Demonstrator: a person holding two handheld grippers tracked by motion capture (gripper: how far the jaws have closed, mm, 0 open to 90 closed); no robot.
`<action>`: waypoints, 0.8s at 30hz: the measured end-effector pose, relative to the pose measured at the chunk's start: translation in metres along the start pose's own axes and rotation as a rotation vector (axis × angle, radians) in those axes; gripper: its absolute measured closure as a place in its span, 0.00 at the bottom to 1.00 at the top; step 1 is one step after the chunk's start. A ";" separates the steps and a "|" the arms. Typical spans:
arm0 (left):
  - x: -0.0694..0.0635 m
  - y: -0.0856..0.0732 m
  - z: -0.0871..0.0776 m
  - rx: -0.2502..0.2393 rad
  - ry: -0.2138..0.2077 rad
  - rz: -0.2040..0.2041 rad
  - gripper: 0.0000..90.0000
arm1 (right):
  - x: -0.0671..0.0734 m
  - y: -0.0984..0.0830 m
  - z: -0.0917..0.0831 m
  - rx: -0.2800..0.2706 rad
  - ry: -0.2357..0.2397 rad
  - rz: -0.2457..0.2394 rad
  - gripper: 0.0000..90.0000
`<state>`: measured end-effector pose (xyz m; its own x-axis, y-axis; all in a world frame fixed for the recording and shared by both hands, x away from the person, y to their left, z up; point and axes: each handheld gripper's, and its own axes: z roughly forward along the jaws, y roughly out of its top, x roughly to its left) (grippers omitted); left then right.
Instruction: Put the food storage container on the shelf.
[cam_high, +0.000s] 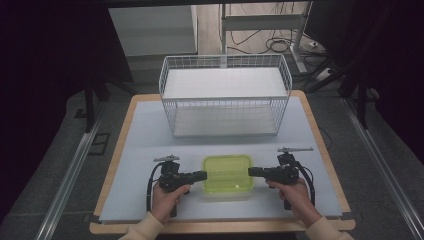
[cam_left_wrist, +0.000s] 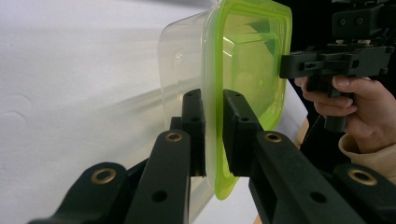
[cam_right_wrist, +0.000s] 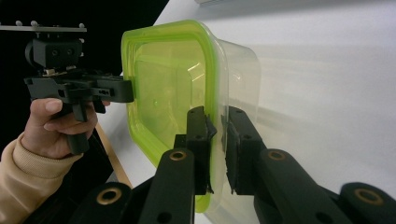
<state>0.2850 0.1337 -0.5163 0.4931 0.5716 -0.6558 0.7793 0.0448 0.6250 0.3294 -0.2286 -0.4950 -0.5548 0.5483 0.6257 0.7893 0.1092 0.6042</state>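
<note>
My left claw (cam_left_wrist: 213, 135) covers part of the box (cam_left_wrist: 243, 70) rim; its jaw bases run off the bottom edge. My right claw (cam_right_wrist: 217, 149) likewise hides the rim; the box's lower corner is cut off.

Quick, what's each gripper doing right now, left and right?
Left gripper: shut on the rim of the green-lidded container.
Right gripper: shut on the container's opposite rim.

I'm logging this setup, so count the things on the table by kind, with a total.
Clear plastic container with green lid: 1
White wire basket: 1
Black two-jaw grippers, left and right, both clamped on the lid's rim: 2
Total: 4
</note>
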 end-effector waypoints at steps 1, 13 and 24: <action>0.000 0.000 0.000 0.000 0.000 0.000 0.90 | 0.000 0.000 0.000 -0.002 -0.001 -0.001 0.90; -0.004 0.009 -0.003 -0.010 -0.002 0.016 0.90 | 0.008 0.006 -0.004 -0.027 -0.015 -0.032 0.90; -0.010 0.025 -0.006 -0.025 0.001 0.041 0.90 | 0.011 0.017 -0.009 -0.050 -0.012 -0.034 0.90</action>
<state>0.2972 0.1342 -0.4915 0.5244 0.5741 -0.6289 0.7483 0.0418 0.6621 0.3343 -0.2282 -0.4742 -0.5777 0.5551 0.5984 0.7556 0.0864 0.6493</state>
